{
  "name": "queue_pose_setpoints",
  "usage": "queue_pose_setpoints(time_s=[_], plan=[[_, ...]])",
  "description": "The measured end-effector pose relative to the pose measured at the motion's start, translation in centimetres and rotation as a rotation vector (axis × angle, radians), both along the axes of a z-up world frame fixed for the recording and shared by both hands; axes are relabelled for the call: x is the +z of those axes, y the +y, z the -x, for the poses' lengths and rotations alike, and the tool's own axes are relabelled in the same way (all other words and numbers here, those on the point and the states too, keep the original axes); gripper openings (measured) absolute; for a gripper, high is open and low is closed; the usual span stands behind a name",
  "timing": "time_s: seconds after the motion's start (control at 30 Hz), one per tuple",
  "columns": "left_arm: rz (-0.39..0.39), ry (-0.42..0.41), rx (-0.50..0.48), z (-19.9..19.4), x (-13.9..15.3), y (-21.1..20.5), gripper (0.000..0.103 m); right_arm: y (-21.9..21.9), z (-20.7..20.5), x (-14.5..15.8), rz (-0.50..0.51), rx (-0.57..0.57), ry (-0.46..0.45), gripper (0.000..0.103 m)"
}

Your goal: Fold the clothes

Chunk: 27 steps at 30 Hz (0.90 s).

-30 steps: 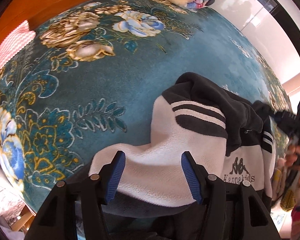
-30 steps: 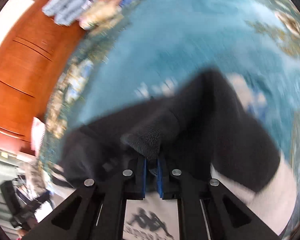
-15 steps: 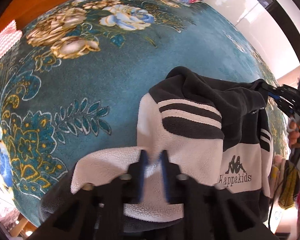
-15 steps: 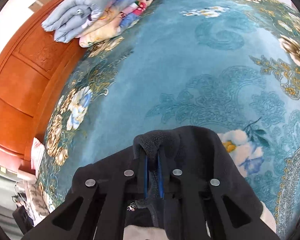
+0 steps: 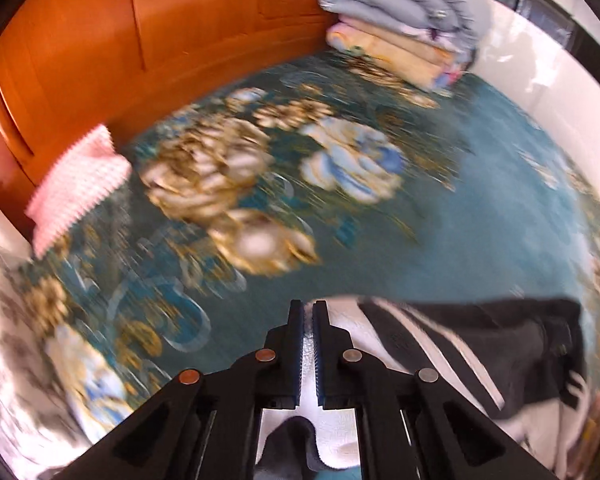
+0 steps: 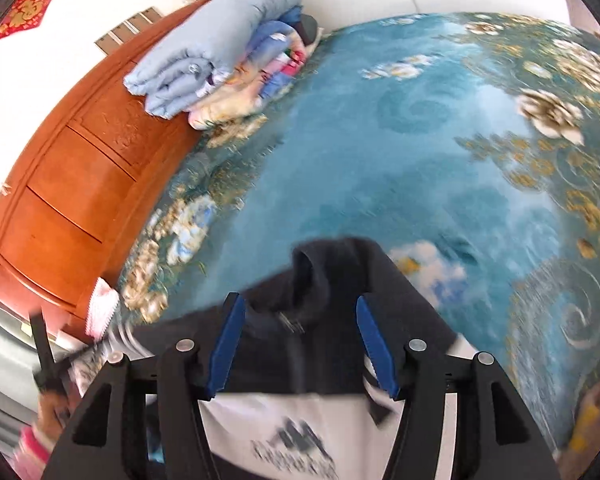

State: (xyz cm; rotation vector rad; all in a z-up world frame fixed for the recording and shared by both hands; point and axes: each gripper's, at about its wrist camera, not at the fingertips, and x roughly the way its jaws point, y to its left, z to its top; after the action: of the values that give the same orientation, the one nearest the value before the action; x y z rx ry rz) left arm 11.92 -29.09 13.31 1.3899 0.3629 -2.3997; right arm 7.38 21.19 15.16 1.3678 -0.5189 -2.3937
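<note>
No containers in view, just your floral bedspread [image 5: 460, 240] with a pink towel [image 5: 76, 184] at its left edge and folded quilts [image 5: 396, 20] stacked by the wooden headboard [image 5: 140, 40]. Your left gripper [image 5: 307, 312] is clamped narrow on a white fleece edge of the jacket [image 5: 480, 332], which lies rumpled low on the bedspread: black upper, white lower, striped sleeve, blurred logo. Your right gripper [image 6: 298, 312] is opening, blue pads [image 6: 374, 340] clear of the black collar [image 6: 316, 272] between them

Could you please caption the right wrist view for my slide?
Right gripper opening above the black-and-white fleece jacket on the floral blanket.
</note>
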Motion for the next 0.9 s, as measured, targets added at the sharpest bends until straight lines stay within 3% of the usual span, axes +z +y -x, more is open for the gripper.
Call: queue_pose_setpoints(time_s=[0.1,0.17,0.27,0.33,0.47,0.67,0.7,0.77,0.83,0.9], plan=[[0.104,-0.006,0.091,2.2,0.0,-3.3,0.000,1.4,-2.8,-0.8,-0.065,0.012,-0.031,0.060],[0.053,-0.034,0.144,3.2,-0.9,-5.4,0.000,2.0,-4.3,-1.2,-0.105,0.030,-0.059,0.060],[-0.095,0.000,0.222,2.7,-1.8,-7.0,0.000,2.6,-5.6,-2.3,-0.166,0.053,-0.098,0.060],[-0.170,0.011,0.216,2.1,-2.4,-6.4,0.000,2.9,-6.3,-3.1,-0.204,0.069,-0.124,0.060],[-0.282,0.041,0.168,0.1,-3.0,-3.3,0.001,0.7,-7.1,-5.6,-0.252,0.154,-0.176,0.072],[-0.468,0.079,0.116,-5.6,-3.9,2.6,0.002,-2.4,-9.1,-9.0,-0.531,0.234,-0.166,0.070],[-0.493,0.075,0.107,-6.5,-4.5,3.8,0.002,-2.2,-9.4,-9.5,-0.530,0.241,-0.176,0.067],[-0.536,0.062,0.084,-8.1,-5.5,6.1,0.002,-1.3,-9.8,-10.1,-0.513,0.221,-0.209,0.028],[-0.543,0.041,0.061,-9.2,-6.4,7.9,0.002,0.1,-9.6,-9.7,-0.494,0.166,-0.215,0.008],[-0.542,0.019,0.048,-10.0,-7.1,9.2,0.002,1.6,-8.9,-8.4,-0.502,0.113,-0.191,0.007]])
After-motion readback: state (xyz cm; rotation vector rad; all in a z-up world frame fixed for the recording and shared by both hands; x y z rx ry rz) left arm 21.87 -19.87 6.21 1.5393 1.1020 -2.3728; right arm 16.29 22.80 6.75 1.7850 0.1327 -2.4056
